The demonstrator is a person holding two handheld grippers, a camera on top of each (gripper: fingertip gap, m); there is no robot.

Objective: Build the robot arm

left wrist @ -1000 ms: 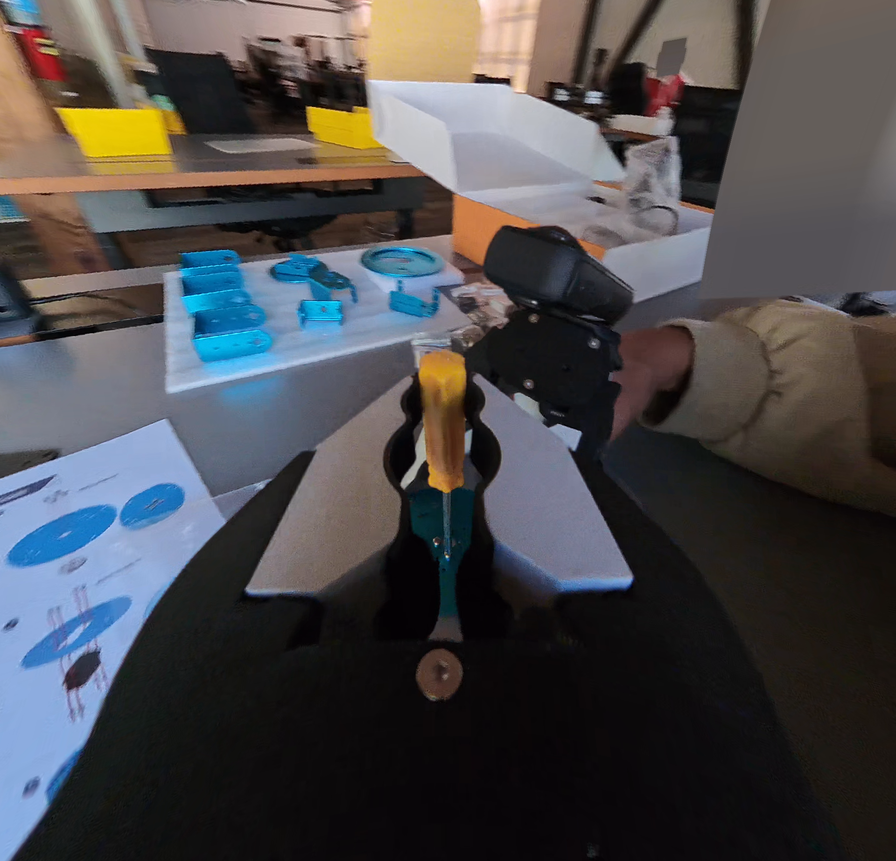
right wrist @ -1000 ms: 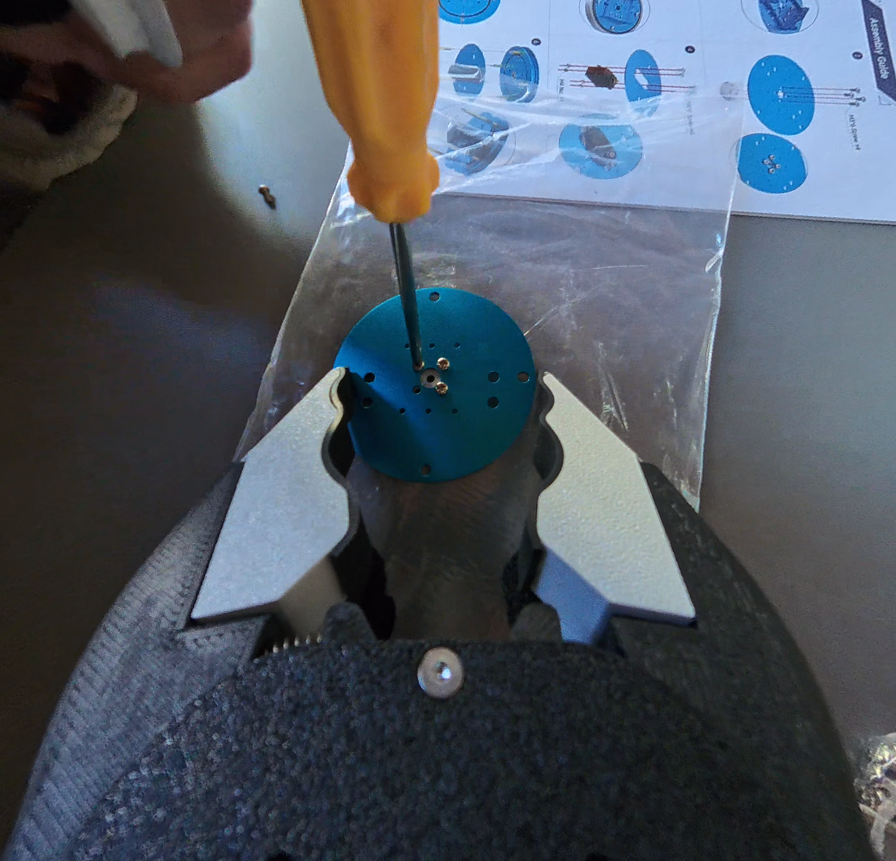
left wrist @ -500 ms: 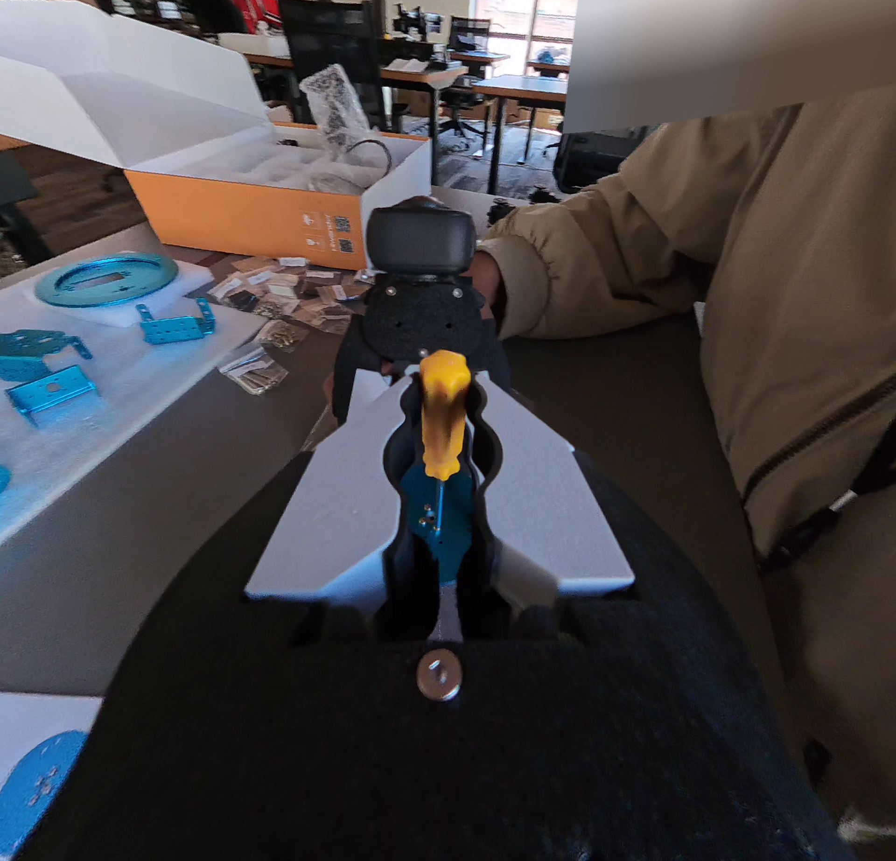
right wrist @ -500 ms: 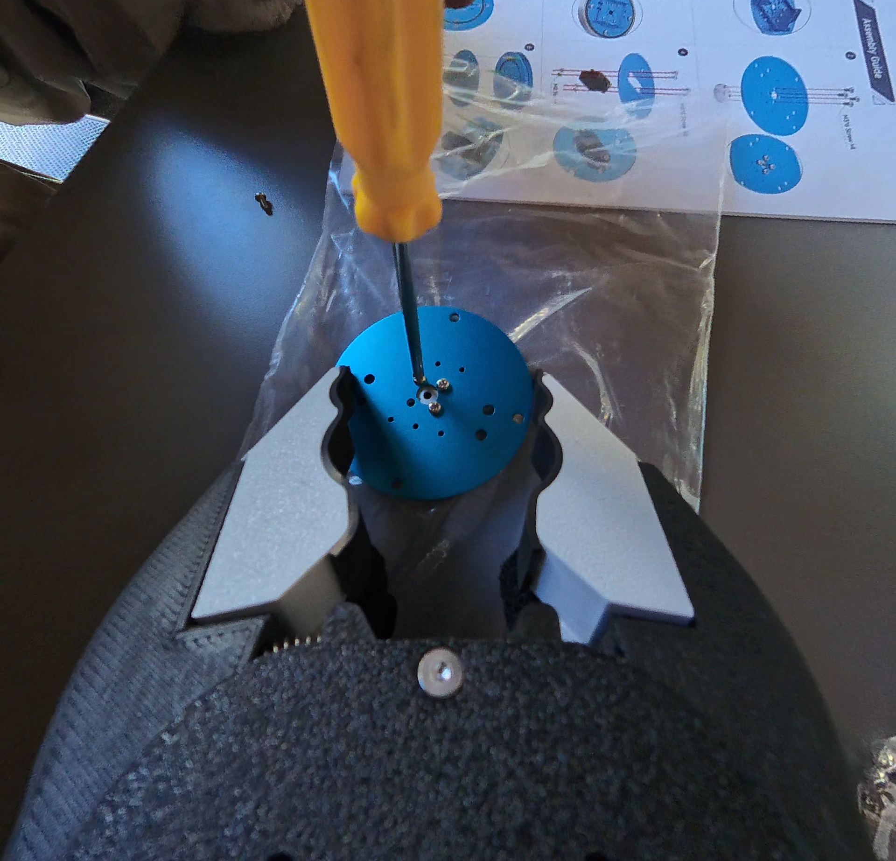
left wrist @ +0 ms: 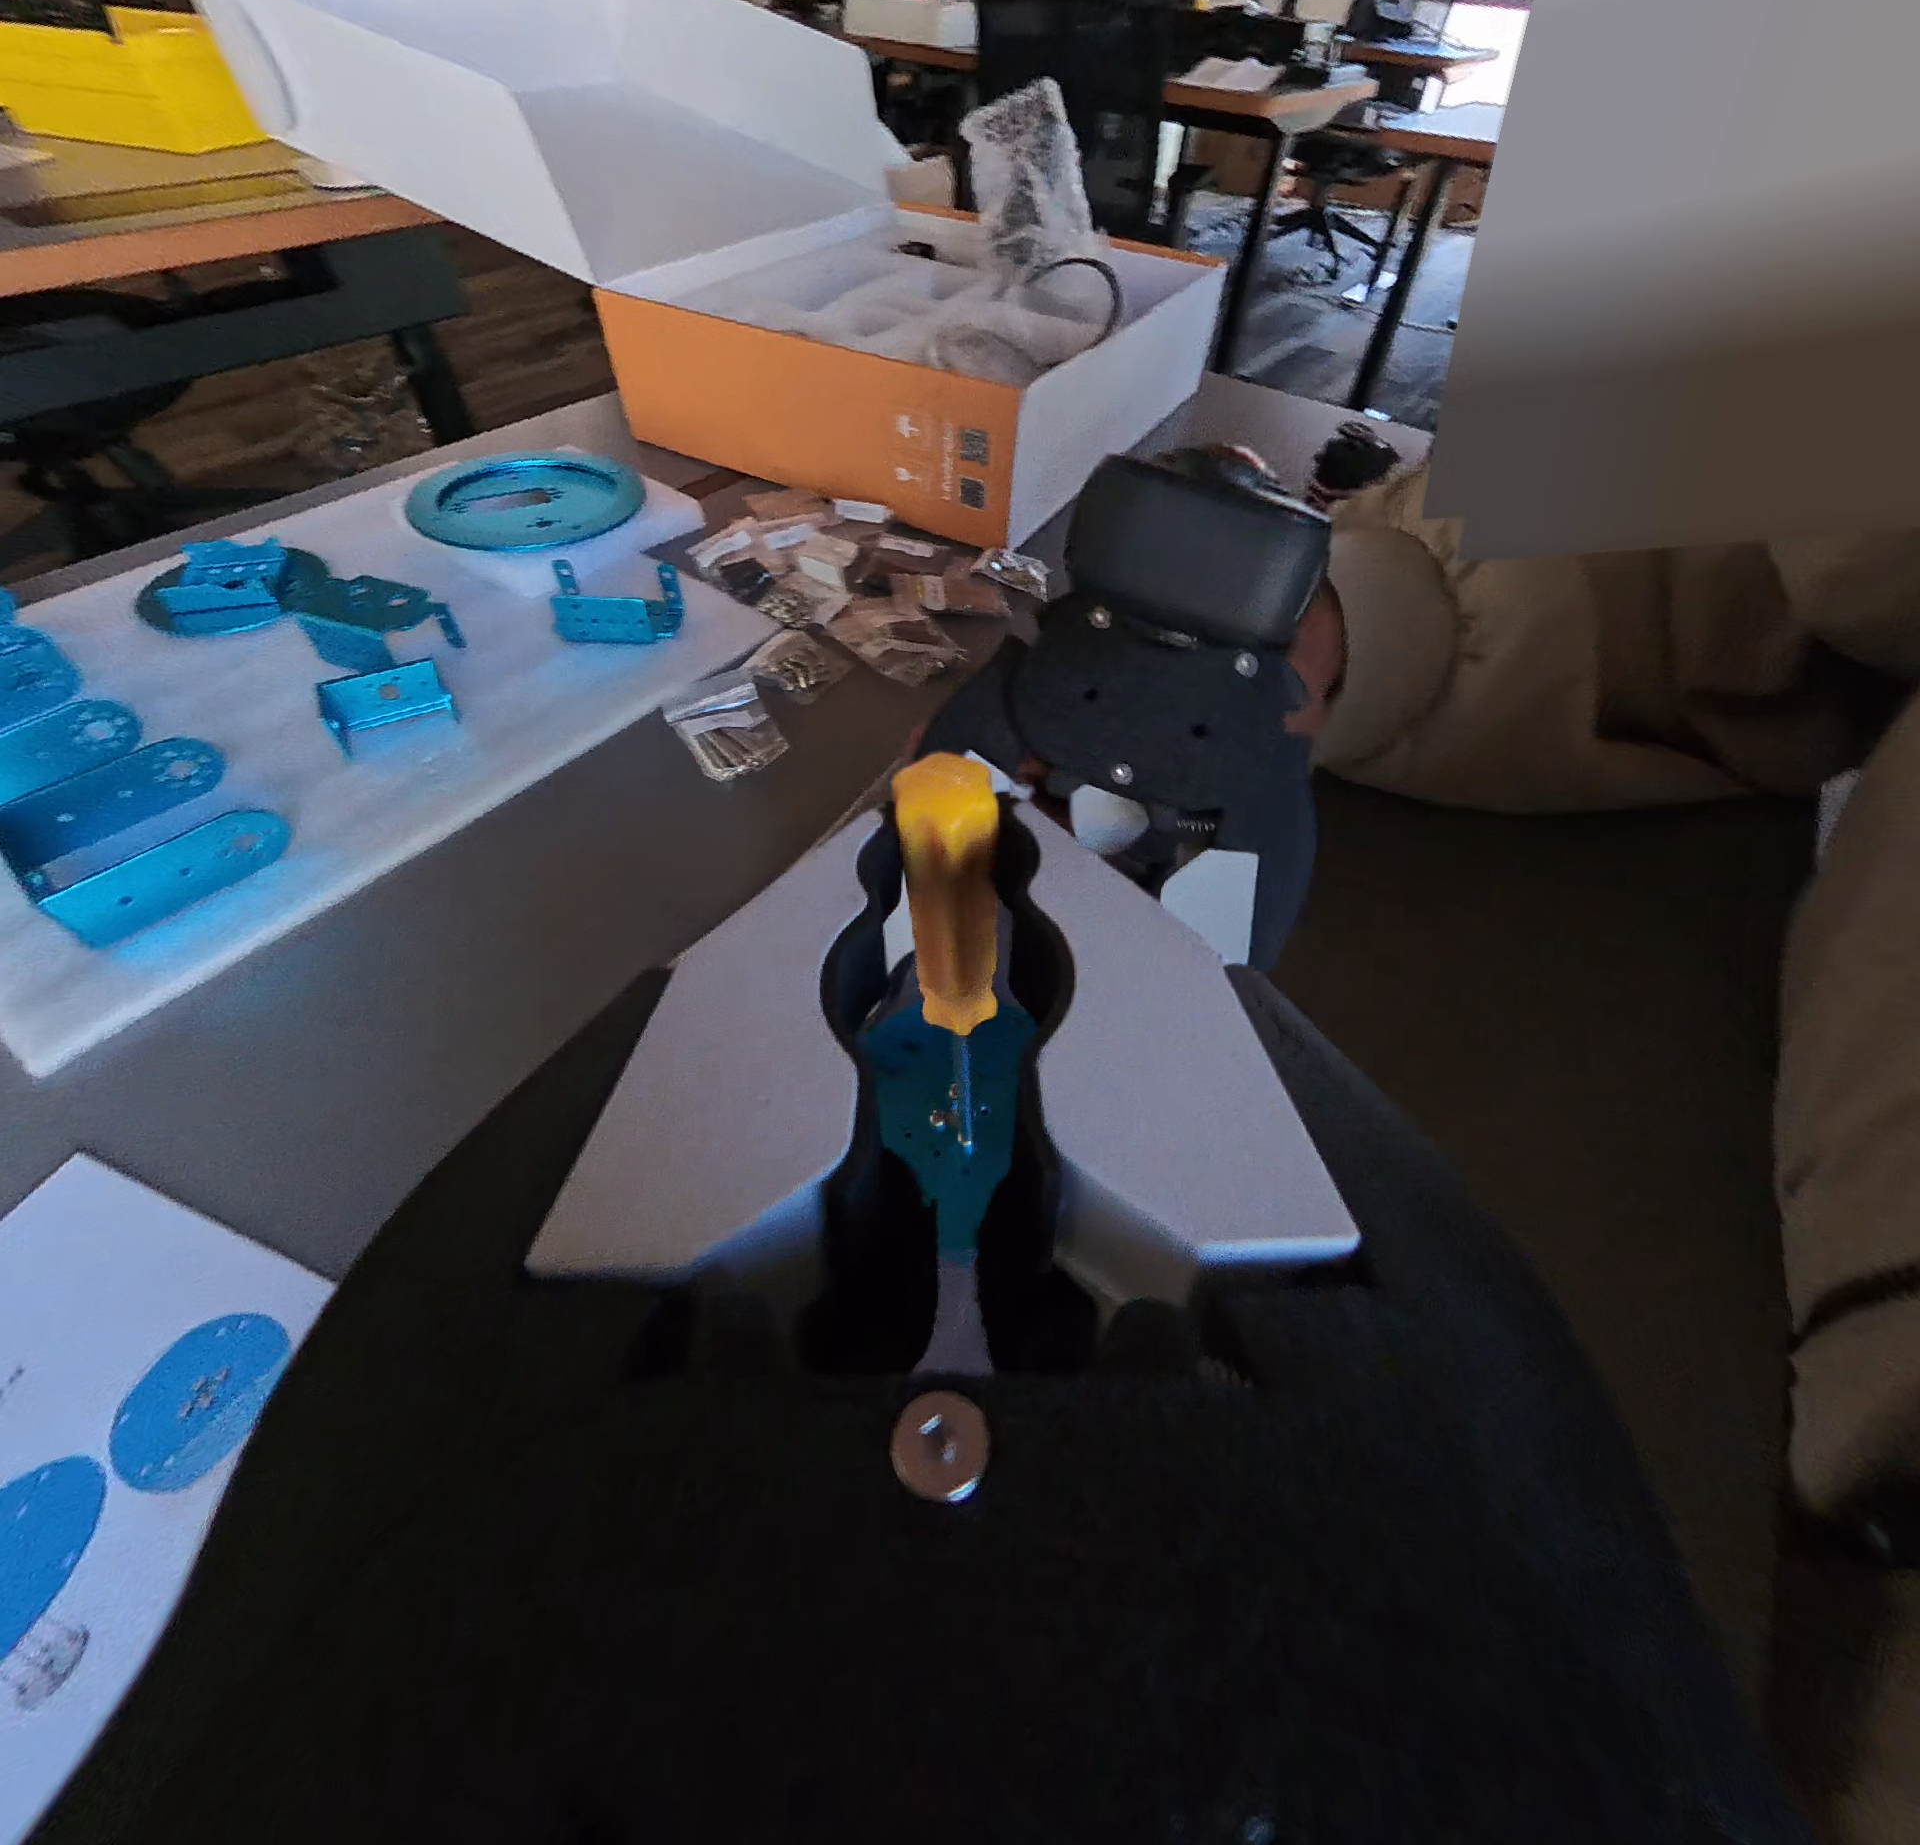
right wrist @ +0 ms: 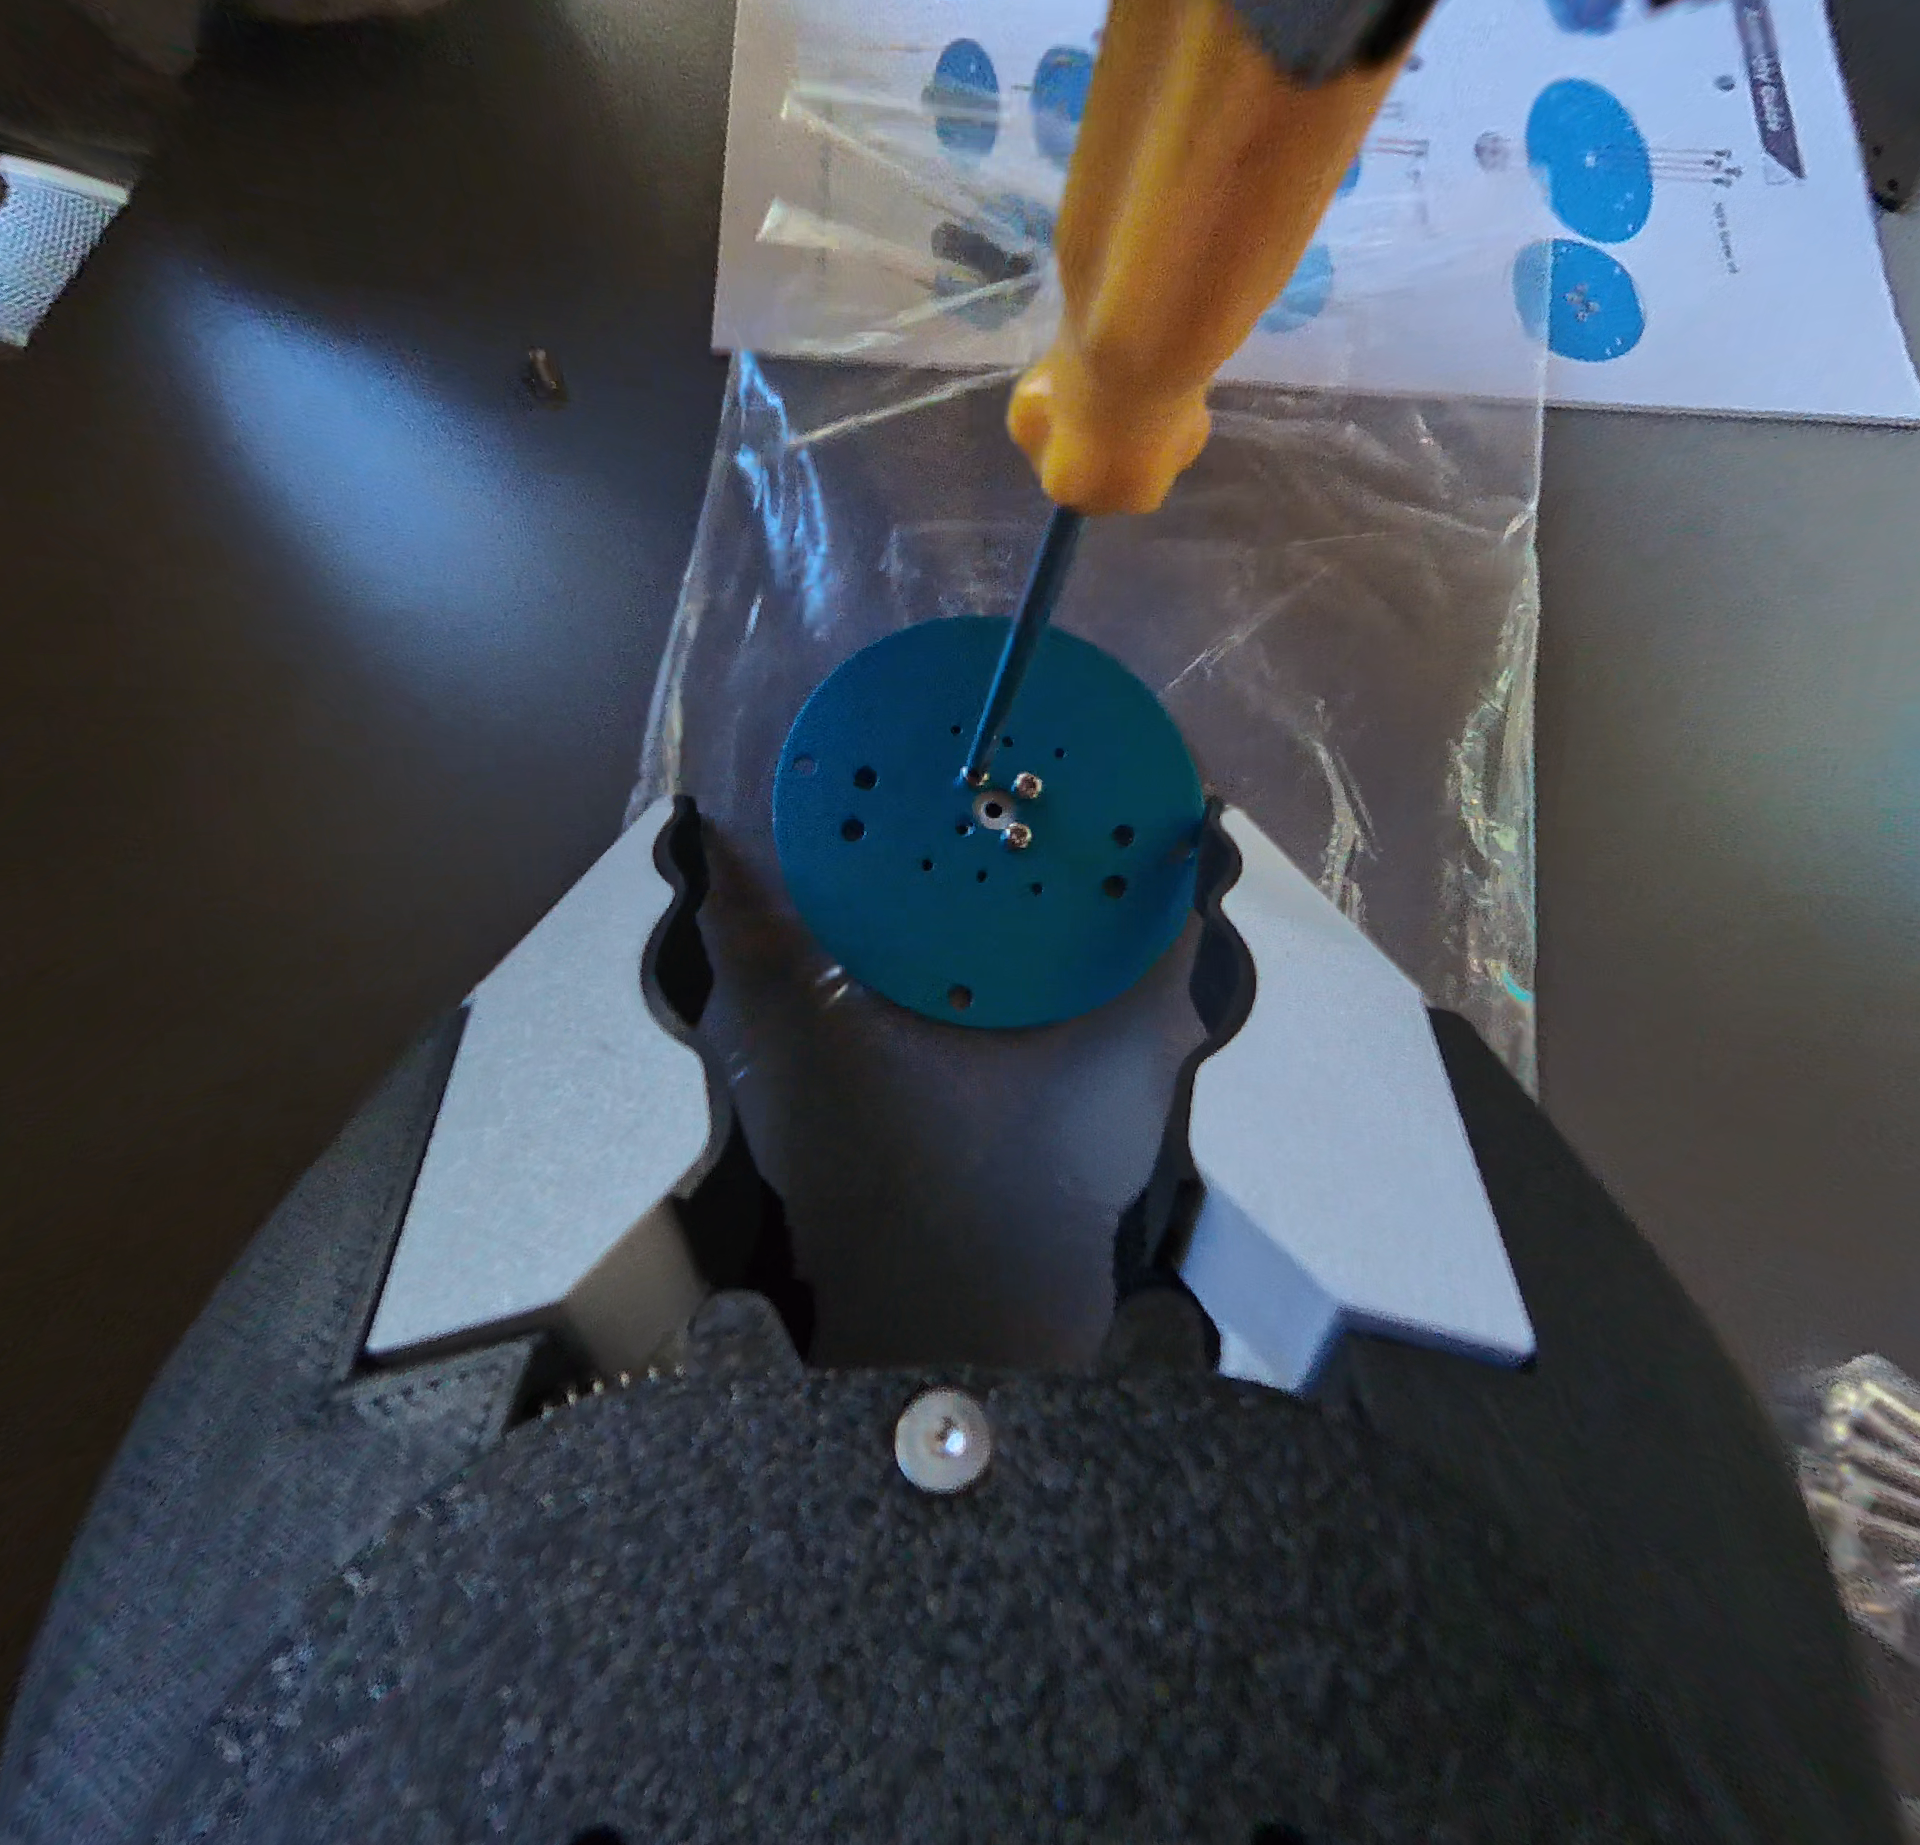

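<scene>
My left gripper (left wrist: 951,860) is shut on the yellow handle of a screwdriver (left wrist: 948,912), which points down. In the right wrist view the screwdriver (right wrist: 1164,268) leans in from the upper right, and its tip rests in a hole beside the centre of a blue round plate (right wrist: 935,922). Two small screws (right wrist: 1027,783) sit next to the centre. My right gripper (right wrist: 940,829) is open around the plate. Its right fingertip (right wrist: 1210,839) touches the rim, and the left fingertip stands apart from it. The right gripper's black body (left wrist: 1174,694) shows beyond the screwdriver.
The plate lies on a clear plastic bag (right wrist: 1351,652) in front of a printed sheet (right wrist: 1714,268). A loose screw (right wrist: 542,377) lies to the left. A white foam sheet (left wrist: 540,715) with blue brackets, small hardware bags (left wrist: 862,600), an open orange box (left wrist: 821,403) and a person's beige sleeve (left wrist: 1558,673) surround the spot. The tips of one gripper are about 12 cm away from the tips of the other. My right tips are roughly 10 cm from the loose screw (right wrist: 542,377).
My right gripper's jaws have widened and the plate now sits farther forward, off the left finger. The screwdriver has turned and now leans to the right. The left wrist view has swung.
</scene>
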